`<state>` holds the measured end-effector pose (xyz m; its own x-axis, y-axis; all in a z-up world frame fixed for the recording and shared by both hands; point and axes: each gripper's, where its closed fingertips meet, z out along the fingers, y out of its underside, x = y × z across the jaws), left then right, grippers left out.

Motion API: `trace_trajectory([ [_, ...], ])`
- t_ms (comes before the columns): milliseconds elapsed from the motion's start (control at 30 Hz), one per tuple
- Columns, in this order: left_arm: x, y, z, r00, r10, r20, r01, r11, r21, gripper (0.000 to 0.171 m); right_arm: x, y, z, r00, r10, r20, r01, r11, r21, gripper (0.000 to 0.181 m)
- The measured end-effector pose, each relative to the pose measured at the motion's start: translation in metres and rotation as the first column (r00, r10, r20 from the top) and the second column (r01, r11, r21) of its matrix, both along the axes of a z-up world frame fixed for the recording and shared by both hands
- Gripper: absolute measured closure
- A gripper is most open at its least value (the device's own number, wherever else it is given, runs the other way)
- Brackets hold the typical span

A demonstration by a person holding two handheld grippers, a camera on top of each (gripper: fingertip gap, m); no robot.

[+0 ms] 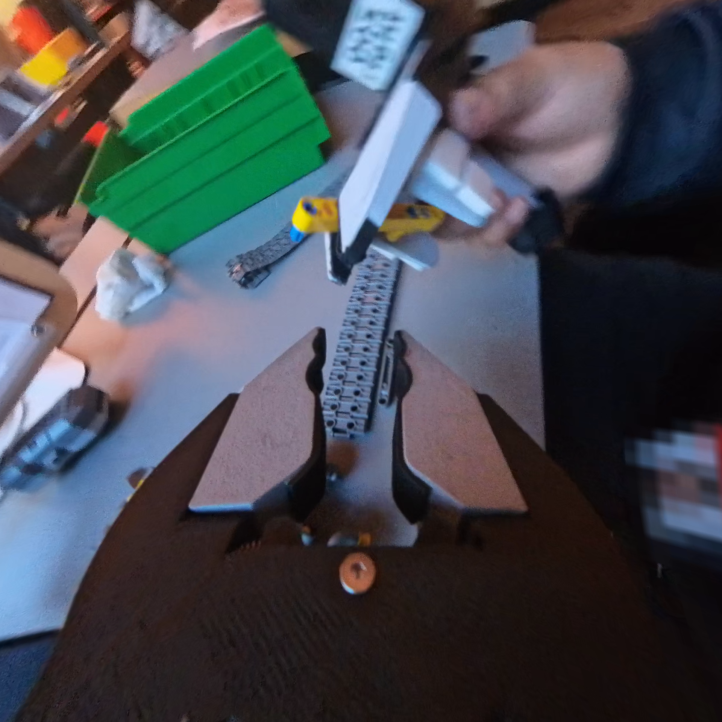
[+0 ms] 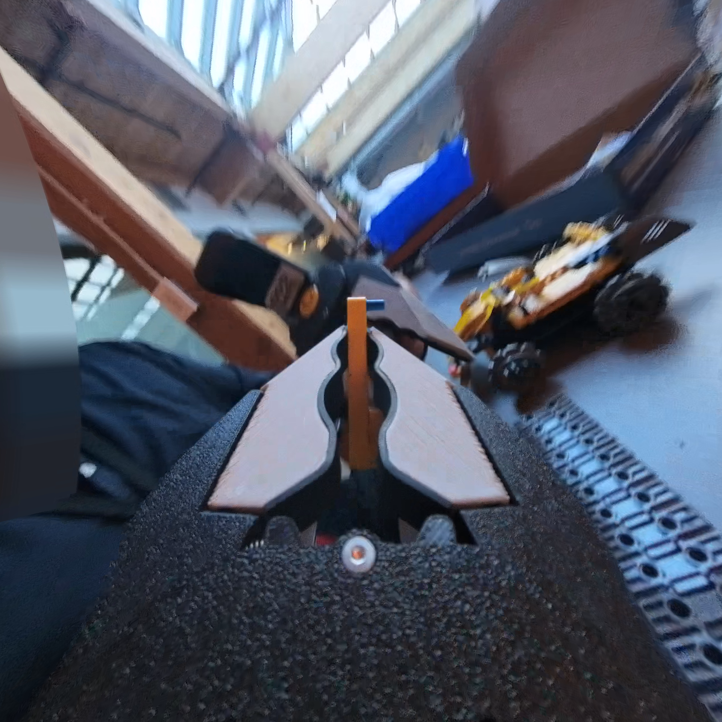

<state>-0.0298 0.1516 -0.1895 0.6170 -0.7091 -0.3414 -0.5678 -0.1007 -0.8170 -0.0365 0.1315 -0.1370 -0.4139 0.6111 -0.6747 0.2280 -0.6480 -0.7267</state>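
The left tool [image 1: 359,344] stands open astride the near end of the grey track strip [image 1: 365,351] lying on the counter [image 1: 234,351]. Jointed and floppy, it seems best pinched across its width. Beyond the strip, the right tool [image 2: 357,332] clamps a stiff, light orange beam [image 2: 356,383].

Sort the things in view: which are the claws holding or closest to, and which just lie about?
At the claws: right claw, shut on an orange beam; left claw, open around the grey track.
Lying about: green bins, crumpled white wad, short dark track, yellow wheeled model.
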Motion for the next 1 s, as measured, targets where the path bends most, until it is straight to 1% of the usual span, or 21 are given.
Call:
trace_trajectory([
  [33, -0.003, -0.01, 0.004, 0.997, -0.061, -0.042, 0.063, 0.998, 0.027, 0.142, 0.003, -0.007, -0.008, 0.995, 0.068, 0.067, -0.069, 0.997, 0.02, 0.176],
  [67, -0.008, -0.015, 0.01, 0.994, -0.086, -0.07, 0.091, 0.994, 0.067, 0.142, 0.007, -0.014, -0.017, 0.982, 0.132, 0.137, -0.137, 0.99, 0.029, 0.179],
  [133, -0.004, -0.032, 0.017, 0.979, -0.185, -0.085, 0.193, 0.977, 0.091, 0.143, 0.015, -0.028, -0.031, 0.928, 0.262, 0.264, -0.274, 0.962, 0.008, 0.176],
  [167, -0.002, -0.037, 0.017, 0.972, -0.214, -0.097, 0.223, 0.971, 0.091, 0.143, 0.016, -0.032, -0.035, 0.908, 0.294, 0.298, -0.309, 0.951, 0.002, 0.176],
  [233, 0.004, -0.042, 0.01, 0.96, -0.244, -0.141, 0.257, 0.963, 0.084, 0.14, 0.015, -0.038, -0.036, 0.884, 0.332, 0.328, -0.35, 0.937, -0.004, 0.176],
  [267, 0.006, -0.04, 0.007, 0.957, -0.237, -0.165, 0.254, 0.963, 0.094, 0.141, 0.015, -0.043, -0.035, 0.872, 0.36, 0.332, -0.378, 0.926, -0.011, 0.176],
  [333, 0.007, -0.038, 0.004, 0.953, -0.225, -0.204, 0.252, 0.961, 0.117, 0.147, 0.016, -0.053, -0.039, 0.84, 0.402, 0.364, -0.425, 0.905, -0.017, 0.176],
  [433, 0.01, -0.042, 0.005, 0.945, -0.248, -0.212, 0.28, 0.951, 0.135, 0.154, 0.016, -0.063, -0.046, 0.809, 0.44, 0.388, -0.461, 0.886, -0.044, 0.176],
  [567, 0.013, -0.048, 0.002, 0.936, -0.281, -0.211, 0.311, 0.943, 0.12, 0.16, 0.018, -0.068, -0.051, 0.788, 0.474, 0.392, -0.484, 0.871, -0.08, 0.176],
  [633, 0.016, -0.051, -0.002, 0.928, -0.302, -0.22, 0.331, 0.938, 0.107, 0.167, 0.019, -0.068, -0.053, 0.778, 0.482, 0.404, -0.492, 0.866, -0.087, 0.176],
  [833, 0.02, -0.052, -0.011, 0.917, -0.317, -0.242, 0.347, 0.933, 0.092, 0.167, 0.025, -0.068, -0.062, 0.735, 0.488, 0.471, -0.519, 0.852, -0.073, 0.176],
  [1000, 0.02, -0.052, -0.013, 0.915, -0.318, -0.248, 0.347, 0.934, 0.085, 0.167, 0.025, -0.068, -0.064, 0.726, 0.493, 0.48, -0.526, 0.847, -0.074, 0.176],
])
